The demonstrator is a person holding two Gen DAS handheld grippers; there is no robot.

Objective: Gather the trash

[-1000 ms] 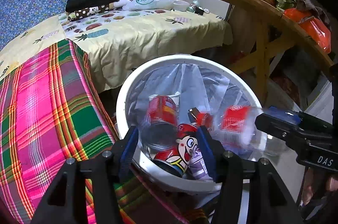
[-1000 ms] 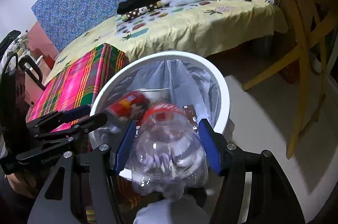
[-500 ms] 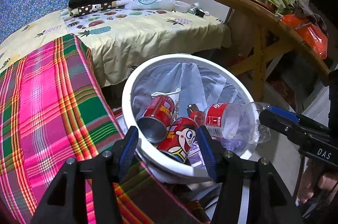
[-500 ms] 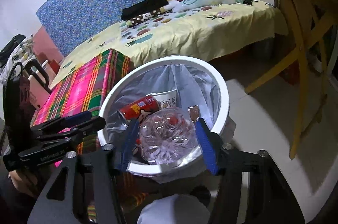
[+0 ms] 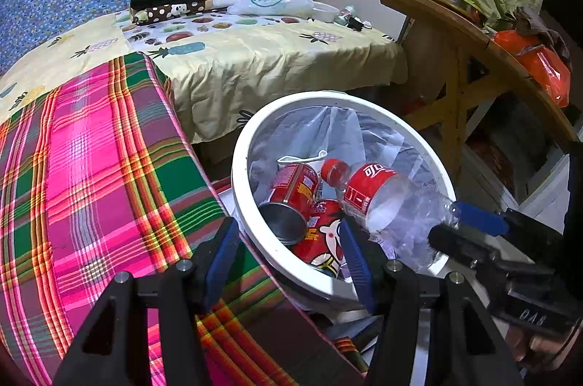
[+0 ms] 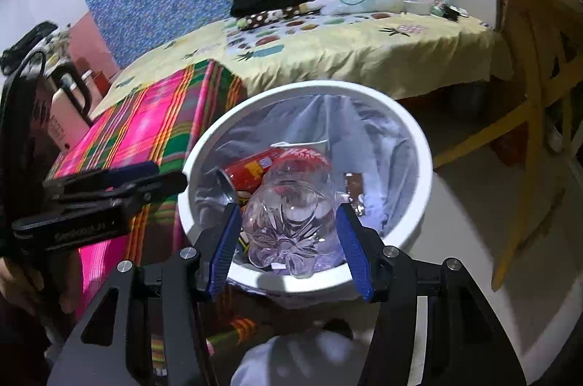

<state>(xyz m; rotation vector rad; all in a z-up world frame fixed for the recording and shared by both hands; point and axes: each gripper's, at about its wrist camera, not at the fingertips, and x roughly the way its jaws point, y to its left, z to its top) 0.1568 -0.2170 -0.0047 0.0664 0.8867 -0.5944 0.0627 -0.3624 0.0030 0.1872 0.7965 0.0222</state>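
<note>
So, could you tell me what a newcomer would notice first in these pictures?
Probably the white bin in the middle, holding red cans and a clear bottle lying over its near rim. Then the bright pink plaid cloth to its left.

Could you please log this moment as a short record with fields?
bin: white bin with a clear liner, beside the plaid cloth
contents: two red cans, plastic bottle lying over the rim
right gripper: open, bottle base between the fingers, no clear contact
left gripper: open, empty, at the bin's near rim
</note>
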